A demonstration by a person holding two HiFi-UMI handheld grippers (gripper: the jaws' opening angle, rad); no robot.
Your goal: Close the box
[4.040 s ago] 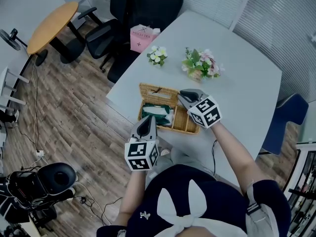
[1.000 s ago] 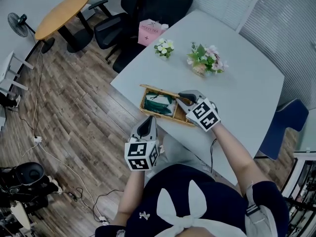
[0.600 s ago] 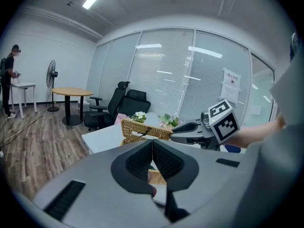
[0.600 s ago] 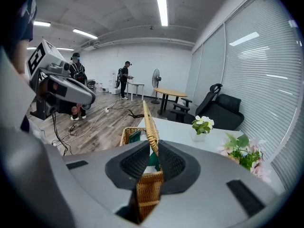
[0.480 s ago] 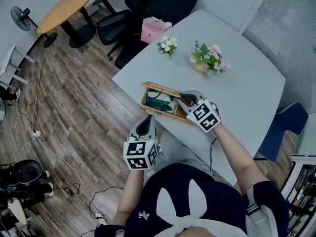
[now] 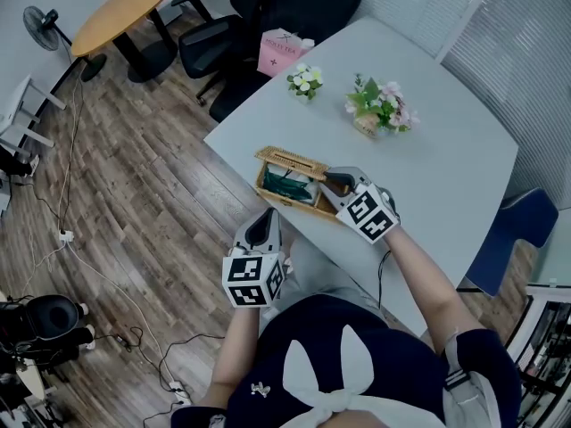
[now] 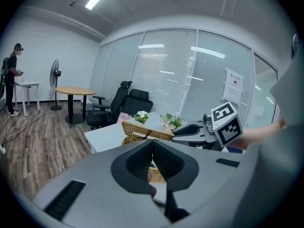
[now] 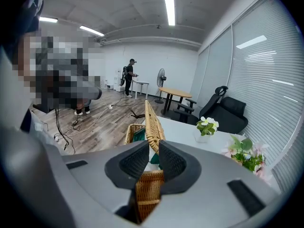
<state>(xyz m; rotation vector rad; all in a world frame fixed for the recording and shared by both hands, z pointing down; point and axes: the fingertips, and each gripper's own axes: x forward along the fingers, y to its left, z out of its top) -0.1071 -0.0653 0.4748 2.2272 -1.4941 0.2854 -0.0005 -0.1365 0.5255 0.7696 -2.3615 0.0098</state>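
Right gripper jaws clamp raised wicker lid, just easing wider; left gripper jaws closed, empty, 7 o'clock of box

The box sits on the counter near its front edge, the small flowers stand behind it, the big flowers to their right, and a chair behind the counter.

Pretty plain office: big white table on a wood-plank floor, black office chairs at its far end, round wooden table past those, blinds along its right, strip lights overhead.
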